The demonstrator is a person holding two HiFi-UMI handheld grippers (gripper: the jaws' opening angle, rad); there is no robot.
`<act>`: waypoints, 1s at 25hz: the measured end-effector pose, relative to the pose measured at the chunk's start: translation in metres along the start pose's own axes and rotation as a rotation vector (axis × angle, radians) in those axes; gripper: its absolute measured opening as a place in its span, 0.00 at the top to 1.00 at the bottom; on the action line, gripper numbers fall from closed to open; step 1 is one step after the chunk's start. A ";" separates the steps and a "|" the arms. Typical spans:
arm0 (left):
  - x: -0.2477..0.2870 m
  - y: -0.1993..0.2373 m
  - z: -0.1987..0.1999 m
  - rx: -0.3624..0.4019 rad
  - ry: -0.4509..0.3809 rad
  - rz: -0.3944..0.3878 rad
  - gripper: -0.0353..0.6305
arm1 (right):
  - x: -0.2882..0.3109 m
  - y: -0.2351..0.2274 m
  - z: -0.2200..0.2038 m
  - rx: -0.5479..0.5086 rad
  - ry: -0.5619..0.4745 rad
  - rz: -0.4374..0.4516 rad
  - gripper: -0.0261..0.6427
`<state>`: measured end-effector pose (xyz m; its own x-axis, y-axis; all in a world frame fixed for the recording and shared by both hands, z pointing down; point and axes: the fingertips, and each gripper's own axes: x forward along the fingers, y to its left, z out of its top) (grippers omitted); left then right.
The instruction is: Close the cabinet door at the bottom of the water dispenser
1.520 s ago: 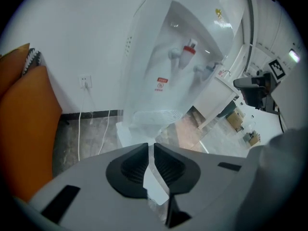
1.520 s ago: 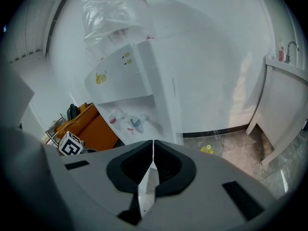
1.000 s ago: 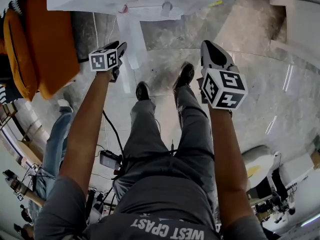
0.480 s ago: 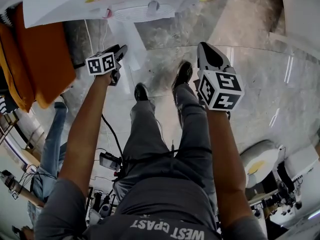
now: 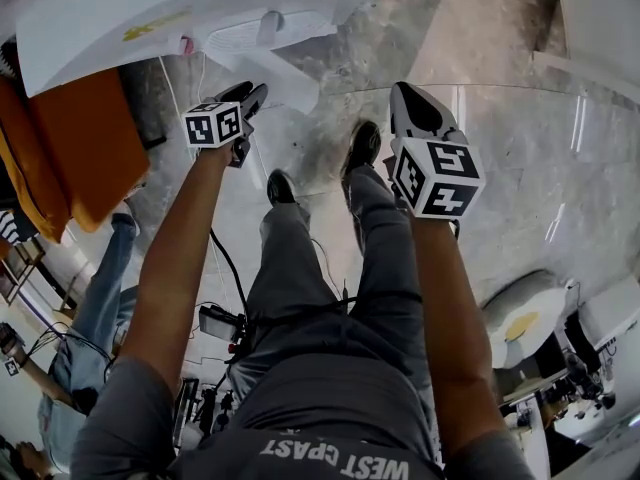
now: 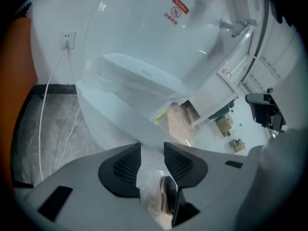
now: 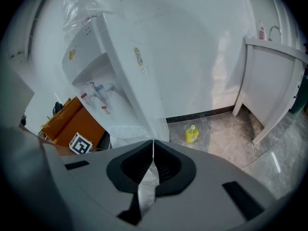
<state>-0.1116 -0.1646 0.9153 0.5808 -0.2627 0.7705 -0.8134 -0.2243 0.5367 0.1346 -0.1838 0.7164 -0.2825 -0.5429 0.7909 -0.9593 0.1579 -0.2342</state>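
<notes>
Leftmost, a bulky orange item is seen beside the white water dispenser. Next, the left gripper is held low and tilted down towards the dispenser's base. Its jaws are spread wide, have just been opening, and nothing is gripped. The edge of the cabinet door is lined up with the gap between them, though contact cannot be told. The door is seen swung out from the bottom of the dispenser, over the marble floor, so the closing is judged not yet done. The wide jaws are probably meant for pushing the panel rather than pinching it. Further right, the right gripper is held above the floor, jaws pressed together on nothing, apparently idle. A yellow bottle is seen by the wall.
</notes>
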 end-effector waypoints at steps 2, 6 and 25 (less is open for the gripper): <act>0.008 -0.006 0.009 0.007 -0.012 -0.003 0.70 | 0.000 -0.006 0.000 0.010 -0.001 -0.007 0.92; 0.024 -0.013 0.028 0.046 -0.054 0.024 0.71 | -0.002 -0.021 -0.001 0.028 -0.005 -0.021 0.92; 0.060 -0.024 0.086 0.091 -0.182 0.149 0.76 | -0.013 -0.071 -0.019 0.082 -0.005 -0.062 0.92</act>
<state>-0.0547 -0.2556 0.9190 0.4575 -0.4616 0.7600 -0.8891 -0.2521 0.3821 0.2060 -0.1726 0.7337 -0.2224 -0.5536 0.8026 -0.9714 0.0559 -0.2306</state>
